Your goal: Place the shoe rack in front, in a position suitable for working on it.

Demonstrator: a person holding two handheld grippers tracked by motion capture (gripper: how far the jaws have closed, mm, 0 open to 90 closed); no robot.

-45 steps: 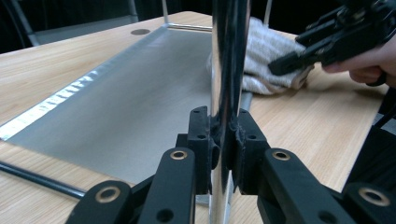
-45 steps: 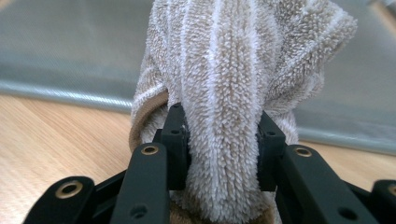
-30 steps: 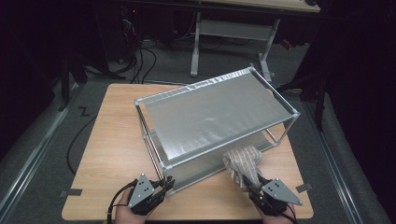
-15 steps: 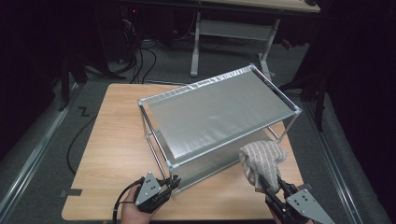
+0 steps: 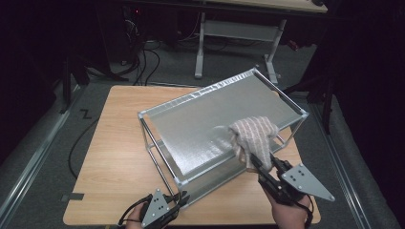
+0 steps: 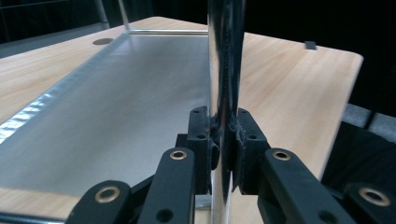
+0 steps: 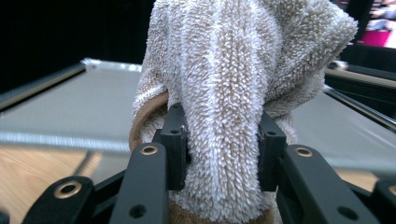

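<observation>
While the left tongs [image 5: 179, 199] pinch the near corner post [image 6: 225, 84] of the metal rack [image 5: 200, 126], their jaws are drawn narrow on it, pads pressed to both sides of the shiny upright just above the lower shelf [image 6: 107, 126]. That rack stands slantwise across the wooden worktop [image 5: 112, 143], its long top shelf running from the near left to the far right. At the near right, the right tongs [image 5: 255, 162] hold a bunched, pale, striped towel [image 5: 252, 137], jaws clamped on a thick fold of it. From the right gripper view the towel [image 7: 224, 116] rises in a fluffy mass between the pads and hangs over the rack's top shelf [image 7: 70, 105]. Seen from above, the cloth hangs over the near right part of that shelf; whether it touches the metal cannot be told.
</observation>
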